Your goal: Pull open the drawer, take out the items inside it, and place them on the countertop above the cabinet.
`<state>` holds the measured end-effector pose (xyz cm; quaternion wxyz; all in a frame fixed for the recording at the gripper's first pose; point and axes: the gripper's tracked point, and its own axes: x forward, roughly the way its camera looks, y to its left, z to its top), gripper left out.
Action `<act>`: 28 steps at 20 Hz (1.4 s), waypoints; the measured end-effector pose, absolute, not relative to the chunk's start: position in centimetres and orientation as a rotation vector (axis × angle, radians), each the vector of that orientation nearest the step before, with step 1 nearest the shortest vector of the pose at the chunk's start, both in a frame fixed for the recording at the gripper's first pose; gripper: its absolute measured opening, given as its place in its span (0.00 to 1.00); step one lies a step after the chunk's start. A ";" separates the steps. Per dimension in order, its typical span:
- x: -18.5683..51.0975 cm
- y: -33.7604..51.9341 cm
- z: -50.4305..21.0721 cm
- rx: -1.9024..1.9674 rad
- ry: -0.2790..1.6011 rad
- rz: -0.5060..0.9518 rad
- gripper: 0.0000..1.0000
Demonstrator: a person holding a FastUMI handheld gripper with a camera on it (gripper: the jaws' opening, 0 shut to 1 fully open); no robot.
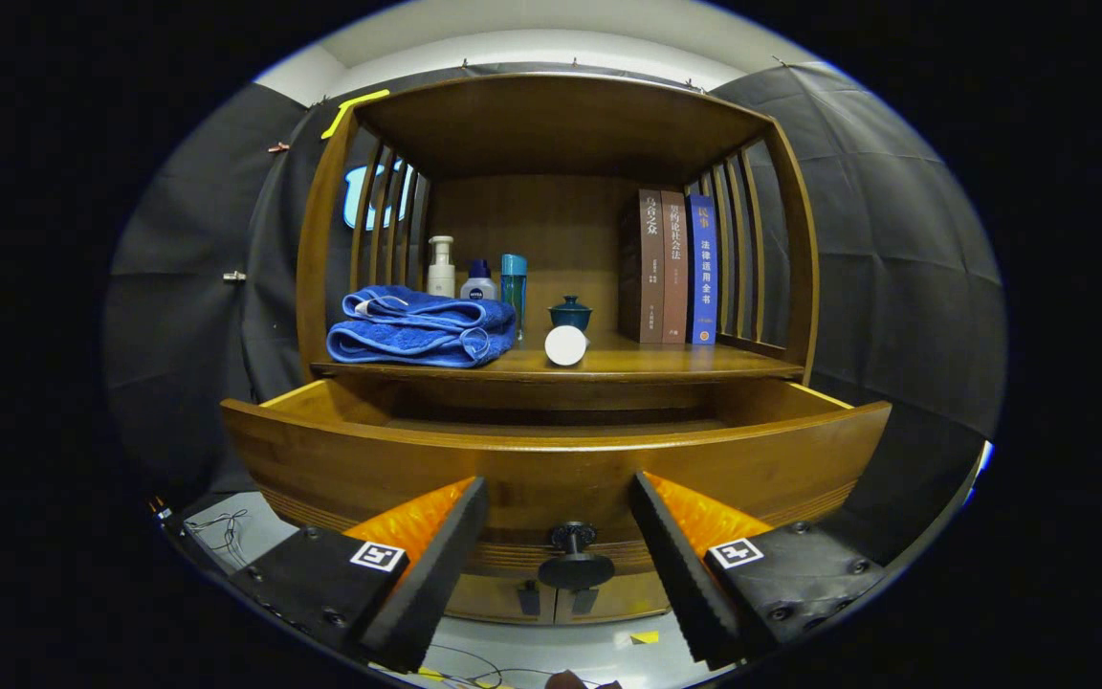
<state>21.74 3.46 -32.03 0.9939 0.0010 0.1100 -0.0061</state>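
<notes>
So the drawer [551, 459] is pulled out toward the camera, its curved wooden front right ahead of the gripper [559, 502]. The 2 fingers are spread wide apart, gripping nothing, and the drawer's dark round knob [575, 565] sits in the gap between them, touching neither finger. You can see the drawer's inner walls and a bit of its floor at the back, but the front panel hides most of the inside, so I can't tell what's in there.

Above the drawer is the countertop [628, 362], well beyond the fingers. On it: a folded blue towel [422, 328] on the left, 3 bottles [477, 277] behind it, a white cylinder [566, 345] lying on its side near the front edge, a small teal lidded cup [570, 312] just behind that, and 3 books [673, 268] standing upright on the right.
</notes>
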 end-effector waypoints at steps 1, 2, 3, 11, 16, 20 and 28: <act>22.4 3.5 -32.1 0.000 0.220 -0.014 0.99; 22.9 3.5 -32.2 -0.003 0.218 -0.016 0.99; 23.5 3.5 -32.2 0.004 0.224 -0.017 1.00; 27.2 3.7 -32.7 0.005 0.238 -0.023 1.00; 29.2 4.0 -32.9 -0.006 0.244 -0.027 0.99; 30.4 4.1 -32.9 -0.003 0.260 -0.032 0.99; 31.6 4.3 -32.9 -0.040 0.272 -0.038 0.98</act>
